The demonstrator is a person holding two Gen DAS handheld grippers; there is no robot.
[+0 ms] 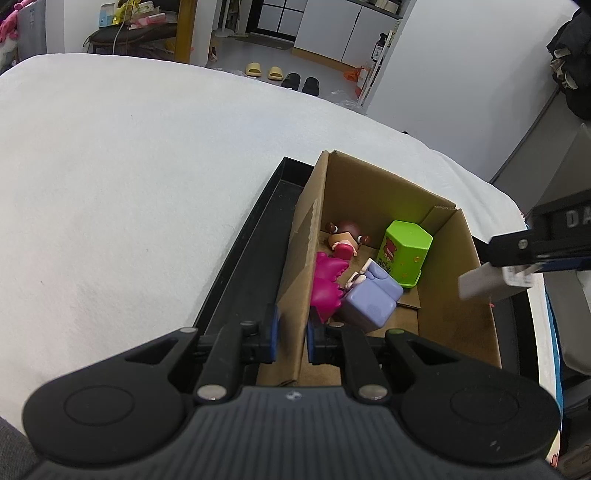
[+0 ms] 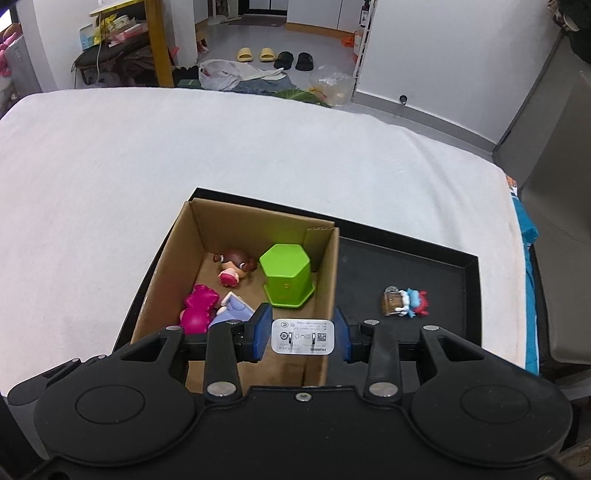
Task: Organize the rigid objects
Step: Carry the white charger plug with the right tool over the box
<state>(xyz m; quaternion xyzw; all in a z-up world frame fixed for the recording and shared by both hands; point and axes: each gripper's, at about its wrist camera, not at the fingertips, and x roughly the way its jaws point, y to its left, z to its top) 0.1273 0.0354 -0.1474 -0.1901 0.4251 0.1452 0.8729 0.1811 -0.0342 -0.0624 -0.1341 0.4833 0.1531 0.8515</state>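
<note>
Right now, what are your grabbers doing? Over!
Left gripper shut on cardboard box wall. Right gripper shut on white charger above the box. Small blue figurine left on black tray.

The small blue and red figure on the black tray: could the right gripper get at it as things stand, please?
Probably not yet. The right gripper is shut on a white charger, so its jaws are occupied. The small figure lies alone on the black tray, beside the cardboard box, nothing above it.

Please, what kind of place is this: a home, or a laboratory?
Most likely a lived-in home. Yellow slippers and black slippers lie on the floor, a filled plastic bag sits beside clothes, and white cabinets stand behind the white-covered surface.
</note>
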